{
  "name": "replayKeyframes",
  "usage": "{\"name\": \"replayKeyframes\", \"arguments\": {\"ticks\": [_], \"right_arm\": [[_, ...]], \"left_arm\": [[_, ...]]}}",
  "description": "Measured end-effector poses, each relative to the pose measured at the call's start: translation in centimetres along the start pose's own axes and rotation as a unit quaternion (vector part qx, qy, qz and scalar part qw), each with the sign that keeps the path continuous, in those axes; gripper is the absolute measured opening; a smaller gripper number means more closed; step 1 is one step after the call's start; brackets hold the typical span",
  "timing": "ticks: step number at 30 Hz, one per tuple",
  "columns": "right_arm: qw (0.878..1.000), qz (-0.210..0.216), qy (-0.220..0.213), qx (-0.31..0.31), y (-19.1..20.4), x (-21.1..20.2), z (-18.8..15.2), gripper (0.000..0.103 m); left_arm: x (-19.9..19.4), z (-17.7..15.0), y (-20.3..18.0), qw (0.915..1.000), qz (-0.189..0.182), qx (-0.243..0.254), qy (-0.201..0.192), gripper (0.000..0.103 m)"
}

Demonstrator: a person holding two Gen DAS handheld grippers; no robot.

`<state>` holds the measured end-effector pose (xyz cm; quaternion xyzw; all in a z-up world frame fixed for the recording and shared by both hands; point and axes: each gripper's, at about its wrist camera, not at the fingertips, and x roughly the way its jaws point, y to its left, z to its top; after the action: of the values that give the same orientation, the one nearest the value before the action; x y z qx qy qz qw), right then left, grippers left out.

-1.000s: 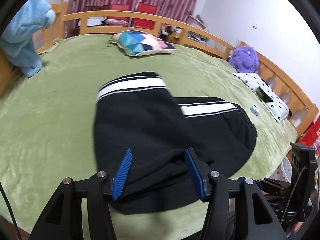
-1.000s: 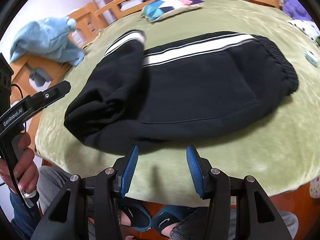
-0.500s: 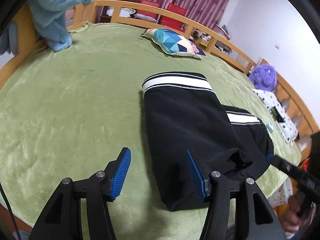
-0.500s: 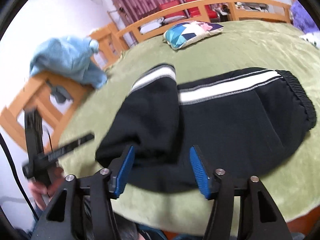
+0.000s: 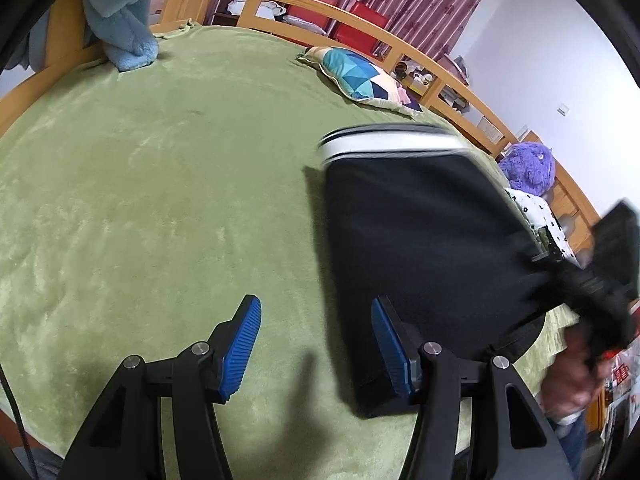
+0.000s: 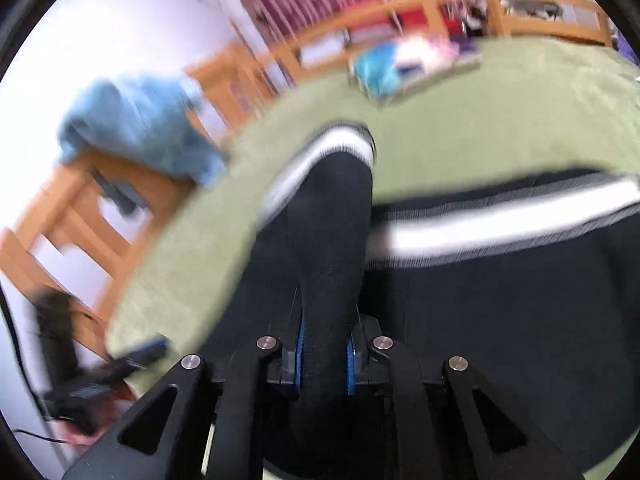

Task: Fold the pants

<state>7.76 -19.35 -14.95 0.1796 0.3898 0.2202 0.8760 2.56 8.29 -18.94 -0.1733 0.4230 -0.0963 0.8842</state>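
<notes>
Black pants [image 5: 420,232] with white side stripes lie partly folded on the green bedspread [image 5: 160,184]. My left gripper [image 5: 316,344] is open and empty, low over the bedspread beside the pants' left edge. My right gripper [image 6: 324,360] is shut on a raised fold of the black pants [image 6: 332,240], with the rest of the pants spread below and to the right. The right wrist view is blurred by motion. The right gripper also shows in the left wrist view [image 5: 592,276] at the pants' near right edge.
A blue fleece [image 5: 124,12] hangs on the wooden bed rail at far left. A patterned pillow [image 5: 360,76] lies at the back. A purple plush toy [image 5: 528,168] and a spotted cushion [image 5: 540,216] sit at the right edge.
My right gripper has moved in and shut on a fold of the pants. My left gripper has swung left, off the pants, and stays open.
</notes>
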Motion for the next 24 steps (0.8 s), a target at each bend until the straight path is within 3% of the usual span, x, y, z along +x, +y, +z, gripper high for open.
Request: {"name": "replayKeyframes", "arguments": {"ticks": [2,4,6,10,12,13,17,19,22,24], "right_arm": [[0.999,-0.023,-0.037,0.003,-1.2,-3.7,1.6,0.014],[0.994,-0.073,-0.078,-0.006,-3.6,-8.2,2.7,0.014],[0.989,-0.12,-0.091,0.01,-6.8,-11.0,3.0,0.014],[0.969,-0.234,-0.055,0.055,-14.7,-12.2,1.0,0.018],[0.962,-0.268,-0.002,0.059,-17.5,-10.5,-0.8,0.027],[0.963,-0.264,0.013,0.055,-18.1,-10.2,-1.5,0.029],[0.964,-0.256,-0.055,0.04,-16.8,-13.9,-2.2,0.03],[0.966,-0.245,-0.082,0.024,-15.8,-14.6,-2.9,0.037],[0.958,-0.285,-0.036,0.004,-16.6,-12.2,-4.5,0.039],[0.959,-0.283,-0.011,0.003,-17.8,-11.2,-5.6,0.042]], "left_arm": [[0.3,0.2,-0.8,1.0,-0.003,0.007,0.006,0.055],[0.6,0.4,-2.5,0.9996,-0.012,0.022,0.009,0.055],[0.8,0.5,-4.2,0.9991,-0.018,0.038,0.008,0.055],[1.9,0.5,-8.5,0.9964,-0.045,0.07,0.015,0.057],[3.1,0.3,-11.3,0.9941,-0.054,0.09,0.029,0.057],[3.3,0.2,-12.0,0.9934,-0.056,0.095,0.032,0.057],[4.2,-0.7,-15.8,0.9895,-0.057,0.127,0.039,0.058],[5.0,-1.6,-16.7,0.9883,-0.047,0.135,0.054,0.059],[7.5,-4.2,-17.4,0.9835,-0.028,0.149,0.099,0.065],[8.3,-5.7,-17.7,0.9797,0.01,0.178,0.093,0.066]]}}
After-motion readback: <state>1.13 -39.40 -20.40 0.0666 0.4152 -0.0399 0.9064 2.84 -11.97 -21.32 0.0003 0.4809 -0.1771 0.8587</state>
